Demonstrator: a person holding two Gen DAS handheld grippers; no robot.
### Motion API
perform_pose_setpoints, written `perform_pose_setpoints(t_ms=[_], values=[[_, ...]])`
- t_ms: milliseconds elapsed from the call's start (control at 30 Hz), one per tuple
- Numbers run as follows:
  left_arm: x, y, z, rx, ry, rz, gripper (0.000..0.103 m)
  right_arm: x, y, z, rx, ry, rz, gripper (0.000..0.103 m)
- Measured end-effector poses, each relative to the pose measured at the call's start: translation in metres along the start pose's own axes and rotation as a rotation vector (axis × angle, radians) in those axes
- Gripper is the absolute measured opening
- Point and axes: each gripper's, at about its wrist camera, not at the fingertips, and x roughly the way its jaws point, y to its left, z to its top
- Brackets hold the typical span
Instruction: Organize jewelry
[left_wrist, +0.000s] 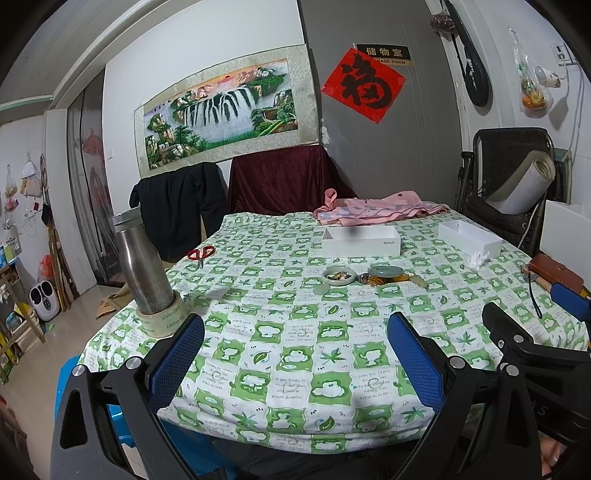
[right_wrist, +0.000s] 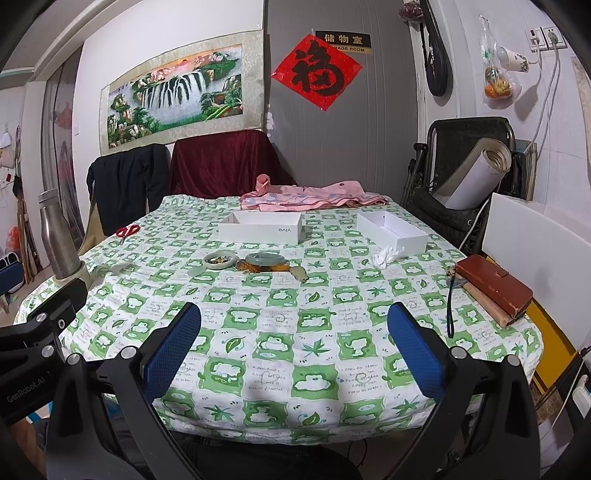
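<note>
Both grippers, left (left_wrist: 295, 363) and right (right_wrist: 293, 356), hovered wide open and empty at the table's near edge, facing the jewelry pile (right_wrist: 255, 263), probably readying a reach; white boxes (right_wrist: 260, 227) waited beyond.

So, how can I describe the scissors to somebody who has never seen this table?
Start from the green checked tablecloth and go to its far left edge, behind the steel bottle. The scissors lie flat there alone; the red handles set them apart.
</note>
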Motion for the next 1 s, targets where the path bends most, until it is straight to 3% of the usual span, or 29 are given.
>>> perform_pose_setpoints(t_ms=[1000], values=[[0.0019, -0.0013, -0.0027, 0.000, 0.004, -0.001, 0.097, 0.0012, -0.0002, -0.0007, 0.001, 0.007, -0.001, 0.096]])
